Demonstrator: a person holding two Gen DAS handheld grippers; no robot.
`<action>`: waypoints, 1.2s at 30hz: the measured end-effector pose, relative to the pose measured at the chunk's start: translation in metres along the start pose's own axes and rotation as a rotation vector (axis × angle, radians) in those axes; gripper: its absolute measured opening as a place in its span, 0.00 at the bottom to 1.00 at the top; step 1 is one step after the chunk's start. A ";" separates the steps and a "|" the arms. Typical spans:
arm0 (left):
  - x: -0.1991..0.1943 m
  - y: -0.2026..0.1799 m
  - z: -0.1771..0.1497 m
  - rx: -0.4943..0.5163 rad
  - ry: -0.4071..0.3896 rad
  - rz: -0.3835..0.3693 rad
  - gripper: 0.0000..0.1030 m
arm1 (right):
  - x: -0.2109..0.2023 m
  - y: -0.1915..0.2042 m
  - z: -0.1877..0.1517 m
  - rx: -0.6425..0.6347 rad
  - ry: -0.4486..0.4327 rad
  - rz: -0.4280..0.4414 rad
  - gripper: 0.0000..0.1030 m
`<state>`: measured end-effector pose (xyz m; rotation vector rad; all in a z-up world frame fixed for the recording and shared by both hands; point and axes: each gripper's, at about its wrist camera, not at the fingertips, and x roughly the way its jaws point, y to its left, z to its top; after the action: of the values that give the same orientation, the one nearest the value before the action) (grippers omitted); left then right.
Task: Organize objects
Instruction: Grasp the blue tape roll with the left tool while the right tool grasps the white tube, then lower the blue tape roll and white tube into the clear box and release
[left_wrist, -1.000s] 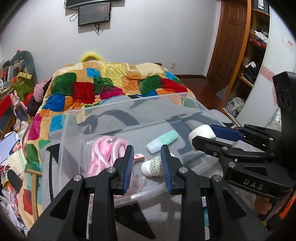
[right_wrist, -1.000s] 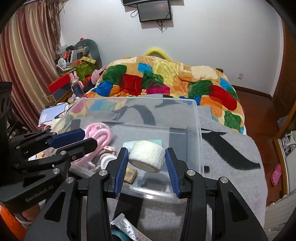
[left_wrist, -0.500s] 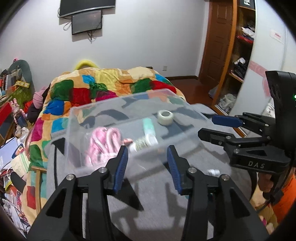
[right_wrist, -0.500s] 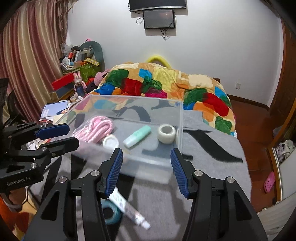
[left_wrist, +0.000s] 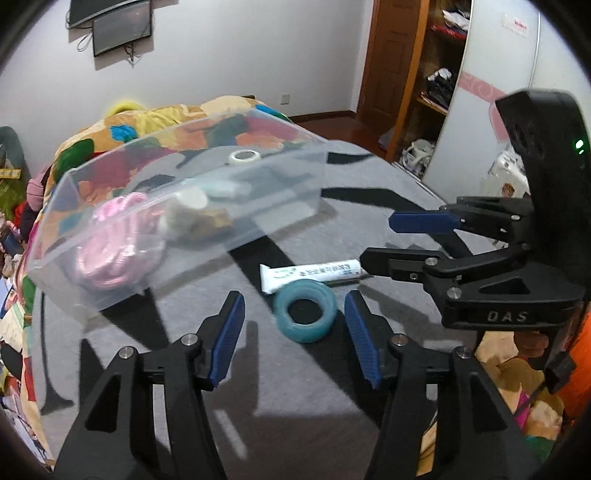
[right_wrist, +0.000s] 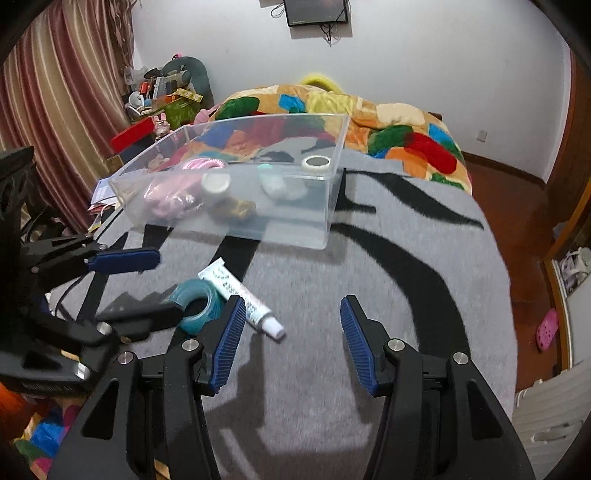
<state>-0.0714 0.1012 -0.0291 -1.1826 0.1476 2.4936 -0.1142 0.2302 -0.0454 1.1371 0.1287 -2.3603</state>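
A clear plastic bin (left_wrist: 280, 218) (right_wrist: 295, 229) stands on the grey blanket and holds a pink coil (left_wrist: 118, 243), a white roll (right_wrist: 316, 163), a mint tube (right_wrist: 271, 182) and a small jar (right_wrist: 216, 183). In front of the bin lie a teal tape ring (left_wrist: 304, 310) (right_wrist: 197, 301) and a white tube (left_wrist: 310, 273) (right_wrist: 240, 297). My left gripper (left_wrist: 293, 334) is open and empty, just in front of the teal ring. My right gripper (right_wrist: 291, 341) is open and empty above the blanket, right of the tube.
The grey blanket with black stripes (right_wrist: 406, 280) covers the near end of the bed. A patchwork quilt (right_wrist: 388, 125) lies beyond the bin. Cluttered shelves (right_wrist: 162, 96) stand at the left, a wardrobe (left_wrist: 436, 74) at the right.
The right gripper opened and left the white roll in the bin. Both grippers pulled back and opened wider. The teal ring and white tube now lie in front of them.
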 end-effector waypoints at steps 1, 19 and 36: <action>0.004 -0.001 0.000 -0.001 0.005 0.000 0.54 | 0.000 0.000 -0.001 -0.002 0.002 0.004 0.48; -0.015 0.045 -0.020 -0.136 -0.040 0.037 0.37 | 0.034 0.053 -0.001 -0.179 0.046 0.052 0.14; -0.060 0.061 0.029 -0.144 -0.214 0.132 0.37 | -0.028 0.056 0.044 -0.100 -0.175 0.050 0.14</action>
<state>-0.0810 0.0347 0.0312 -0.9778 -0.0120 2.7674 -0.1036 0.1805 0.0113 0.8725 0.1528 -2.3679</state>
